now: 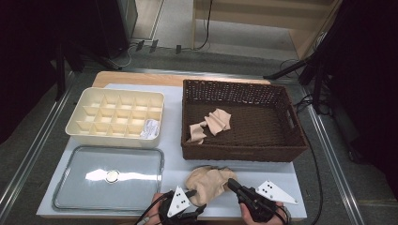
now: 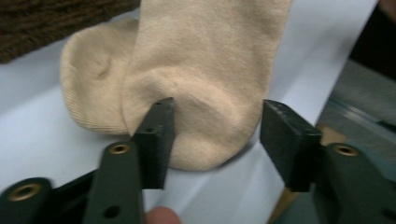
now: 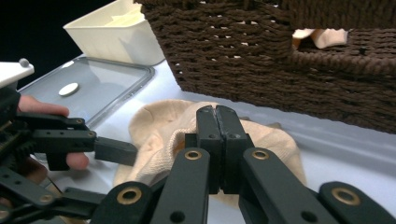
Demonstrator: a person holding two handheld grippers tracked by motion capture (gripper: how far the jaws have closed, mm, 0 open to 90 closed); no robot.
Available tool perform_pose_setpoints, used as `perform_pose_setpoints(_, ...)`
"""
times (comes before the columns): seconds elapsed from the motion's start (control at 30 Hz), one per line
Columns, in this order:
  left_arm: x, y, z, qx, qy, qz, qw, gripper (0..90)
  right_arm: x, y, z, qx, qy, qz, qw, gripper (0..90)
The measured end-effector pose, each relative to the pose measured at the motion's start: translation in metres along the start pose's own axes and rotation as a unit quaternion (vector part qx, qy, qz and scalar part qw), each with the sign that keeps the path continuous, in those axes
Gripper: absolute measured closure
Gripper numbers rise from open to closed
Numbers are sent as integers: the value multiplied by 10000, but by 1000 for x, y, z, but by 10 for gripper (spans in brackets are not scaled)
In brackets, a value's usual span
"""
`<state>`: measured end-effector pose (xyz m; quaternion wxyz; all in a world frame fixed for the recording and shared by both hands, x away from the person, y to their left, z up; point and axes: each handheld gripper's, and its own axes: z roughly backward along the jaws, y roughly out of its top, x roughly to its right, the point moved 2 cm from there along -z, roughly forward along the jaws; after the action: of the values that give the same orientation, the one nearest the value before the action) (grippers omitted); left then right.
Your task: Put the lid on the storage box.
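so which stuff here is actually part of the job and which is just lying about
In the job:
- beige sock on the table's near edge
- left gripper, jaws open around the sock's end
- right gripper, shut on the sock's fabric

Lying about:
- wicker basket with another beige sock inside
- cream divider tray
- clear lid

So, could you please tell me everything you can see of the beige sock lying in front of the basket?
The beige sock is soft ribbed knit, bunched and folded on the white table cover just before the wicker basket. Its rounded heel sits between the left gripper's open jaws. The right gripper is pinched shut on a fold near the cuff opening, lifting that edge slightly.
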<state>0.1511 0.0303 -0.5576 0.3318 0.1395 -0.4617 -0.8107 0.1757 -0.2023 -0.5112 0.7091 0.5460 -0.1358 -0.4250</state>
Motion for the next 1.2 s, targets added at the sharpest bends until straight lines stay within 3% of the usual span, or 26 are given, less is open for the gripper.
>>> perform_pose_setpoints(0.07,0,0,0,3,104,-23,9999,591,-1,0,0,-4,-3,25,10000,900)
perform_pose_setpoints(0.1,-1,0,1,10,256,10,9997,646,-1,0,-1,-17,-29,30,10000,900)
perform_pose_setpoints(0.13,-1,0,1,10,256,10,9997,692,0,0,-1,-8,-44,42,10000,900)
perform_pose_setpoints(0.2,-6,1,2,-25,235,228,9995,818,0,0,0,-10,-50,24,10000,900)
perform_pose_setpoints(0.27,-8,2,3,-58,176,261,9995,876,0,0,0,-13,-41,20,10000,900)
perform_pose_setpoints(0.37,-11,7,9,-155,-377,558,9976,884,-1,1,4,-15,-14,5,10000,900)
perform_pose_setpoints(0.4,-12,10,12,-156,-647,676,9955,884,-1,2,6,-13,8,-1,10000,900)
perform_pose_setpoints(0.43,-12,10,12,-156,-647,676,9955,884,-1,2,6,-13,8,-1,10000,900)
perform_pose_setpoints(0.47,-11,15,17,-301,-1435,833,9857,882,-3,4,13,-16,50,-42,10000,900)
perform_pose_setpoints(0.5,-10,16,18,-406,-1679,772,9819,877,-4,5,17,-9,72,-83,9999,900)
perform_pose_setpoints(0.53,-11,17,20,-505,-1746,696,9809,874,-4,7,20,-32,124,-123,9998,900)
perform_pose_setpoints(0.6,-17,17,19,-497,-1682,800,9812,867,-5,9,20,-137,198,-156,9996,900)
perform_pose_setpoints(0.7,-24,16,17,-413,-1627,959,9811,852,-2,7,6,-490,169,-234,9984,900)
perform_pose_setpoints(0.73,-33,18,16,-267,-1359,1093,9843,839,1,6,0,-532,137,-260,9982,900)
perform_pose_setpoints(0.77,-33,18,16,-267,-1359,1093,9843,839,5,5,-9,-558,77,-316,9979,900)
perform_pose_setpoints(0.8,-40,19,16,-116,-1118,1228,9861,836,9,6,-15,-530,14,-371,9979,900)
perform_pose_setpoints(0.87,-47,21,18,111,-915,1353,9865,823,14,7,-25,-443,-52,-401,9982,900)
perform_pose_setpoints(0.97,-54,22,19,257,-743,1495,9856,789,20,9,-34,-347,-186,-351,9986,900)
perform_pose_setpoints(1.0,-60,22,19,373,-601,1647,9838,786,27,10,-44,-229,-305,-331,9987,871)
perform_pose_setpoints(1.1,-63,22,19,493,-586,1718,9822,719,36,12,-47,-13,-504,-312,9982,771)
perform_pose_setpoints(1.2,-62,23,21,593,-645,1678,9819,657,40,13,-42,127,-647,-185,9977,780)
